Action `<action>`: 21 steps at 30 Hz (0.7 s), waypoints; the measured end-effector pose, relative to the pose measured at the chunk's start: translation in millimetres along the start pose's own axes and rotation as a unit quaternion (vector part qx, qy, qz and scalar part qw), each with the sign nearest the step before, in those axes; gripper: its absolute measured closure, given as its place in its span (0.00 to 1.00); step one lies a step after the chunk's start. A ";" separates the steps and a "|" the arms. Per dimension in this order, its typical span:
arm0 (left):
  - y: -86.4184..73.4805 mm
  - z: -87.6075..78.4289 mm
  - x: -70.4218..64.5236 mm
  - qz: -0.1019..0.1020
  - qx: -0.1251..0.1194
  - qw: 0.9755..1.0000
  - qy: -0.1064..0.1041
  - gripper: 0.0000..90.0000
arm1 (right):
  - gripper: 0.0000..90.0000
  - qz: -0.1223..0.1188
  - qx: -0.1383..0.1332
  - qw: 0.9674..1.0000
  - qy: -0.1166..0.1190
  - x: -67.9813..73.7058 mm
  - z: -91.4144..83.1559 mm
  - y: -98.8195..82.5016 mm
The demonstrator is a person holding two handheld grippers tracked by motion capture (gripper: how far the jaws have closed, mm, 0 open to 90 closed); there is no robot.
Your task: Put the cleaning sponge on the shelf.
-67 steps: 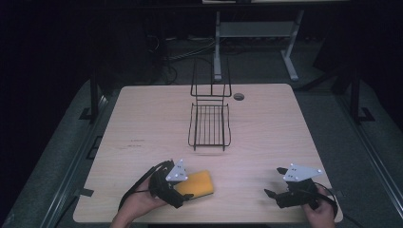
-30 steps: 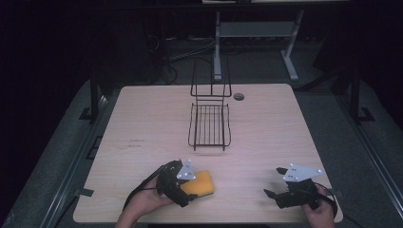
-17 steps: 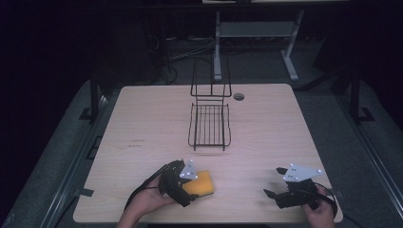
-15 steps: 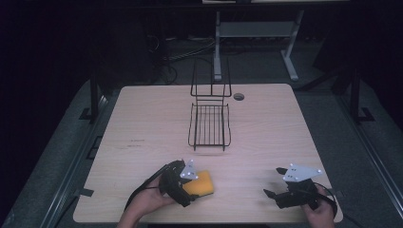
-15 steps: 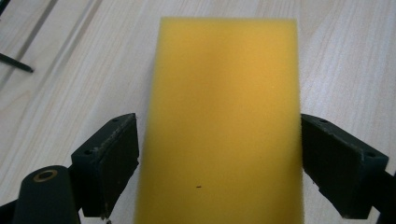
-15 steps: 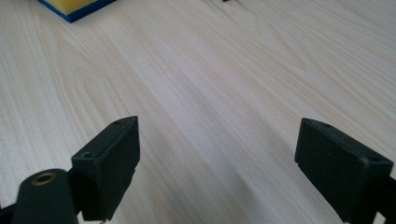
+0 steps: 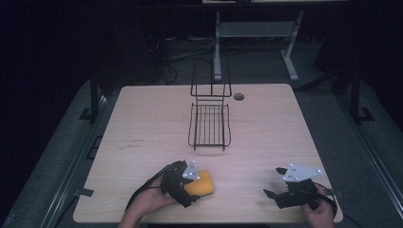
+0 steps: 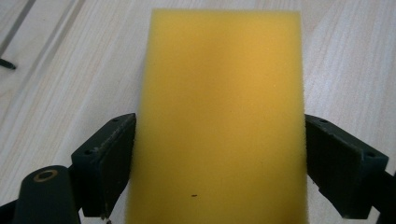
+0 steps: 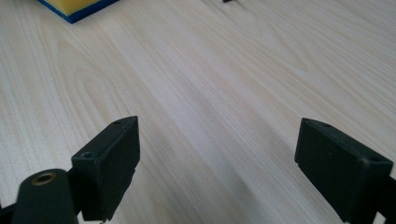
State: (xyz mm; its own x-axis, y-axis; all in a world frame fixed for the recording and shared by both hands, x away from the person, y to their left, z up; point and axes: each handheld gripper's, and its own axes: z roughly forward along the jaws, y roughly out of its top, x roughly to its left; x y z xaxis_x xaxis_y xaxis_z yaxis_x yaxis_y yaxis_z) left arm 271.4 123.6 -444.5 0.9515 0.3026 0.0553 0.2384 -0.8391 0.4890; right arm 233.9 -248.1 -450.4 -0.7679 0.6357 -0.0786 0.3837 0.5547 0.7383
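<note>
A yellow sponge point(image 7: 203, 182) lies flat on the wooden table point(image 7: 142, 118) near its front edge. In the right gripper view a blue underside shows on the sponge point(image 9: 74, 7). My left gripper point(image 7: 190, 188) is open and reaches over the sponge from its left. In the left gripper view the sponge point(image 8: 219, 102) spans the whole gap of my left gripper point(image 8: 219, 154), one jaw against each long side at full spread. My right gripper point(image 7: 273, 181) rests open at the front right, with bare wood between the jaws of the gripper point(image 9: 217, 154).
A black wire basket point(image 7: 209, 126) with a tall back frame stands at the table's middle back. Behind it to the right is a round cable hole point(image 7: 238, 96). Beyond the table stands a grey metal stand point(image 7: 256, 28) on a dark floor.
My left gripper has slid a little to the right, so its jaws now flank the sponge. The right gripper and the basket have stayed put.
</note>
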 end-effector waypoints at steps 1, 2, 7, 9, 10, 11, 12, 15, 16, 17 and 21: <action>0.1 0.0 0.2 0.000 0.001 1.000 0.000 0.16 | 0.15 0.000 0.000 1.000 0.000 0.0 -0.1 0.0; 0.2 0.1 0.2 0.000 0.000 1.000 0.000 0.16 | 0.15 0.001 -0.001 1.000 0.000 0.1 -0.3 0.0; 1.0 1.1 0.5 0.001 0.002 1.000 0.000 0.16 | 0.15 0.000 -0.001 1.000 0.000 -0.3 -0.2 -0.1; 1.2 1.7 0.6 0.000 0.003 1.000 -0.001 0.16 | 0.15 0.000 -0.001 1.000 0.000 -0.3 -0.2 -0.1; 1.3 1.9 0.6 0.000 0.004 1.000 -0.002 0.16 | 0.15 -0.001 -0.001 1.000 0.000 -0.4 -0.2 -0.1; 1.2 2.3 0.5 0.000 0.005 1.000 -0.001 0.16 | 0.15 -0.001 -0.001 1.000 0.000 -0.4 -0.3 -0.2; 1.2 2.5 0.5 0.000 0.006 1.000 -0.001 0.16 | 0.15 0.000 -0.001 1.000 -0.001 -0.4 -0.4 -0.2; 1.2 2.8 0.3 0.001 0.006 1.000 -0.001 0.17 | 0.15 0.000 -0.001 1.000 -0.001 -0.4 -0.6 -0.2; 1.2 2.7 0.3 0.001 0.005 1.000 -0.001 0.17 | 0.15 0.000 -0.001 1.000 -0.001 -0.4 -0.6 -0.2; 1.3 2.5 0.3 0.003 0.005 1.000 -0.004 0.21 | 0.15 0.000 -0.001 1.000 0.000 -0.3 -0.4 -0.1; 1.3 3.0 1.1 0.002 0.005 1.000 -0.005 0.21 | 0.15 0.001 -0.001 1.000 0.000 -0.1 -0.5 -0.1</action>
State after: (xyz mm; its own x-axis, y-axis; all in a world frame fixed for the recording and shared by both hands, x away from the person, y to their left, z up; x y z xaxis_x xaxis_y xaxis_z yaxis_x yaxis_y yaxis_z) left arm 273.4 121.5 -446.3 0.9546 0.2939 0.0479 0.2361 -0.8453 0.4793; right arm 233.7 -248.5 -450.1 -0.7672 0.6366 -0.0782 0.3832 0.5526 0.7401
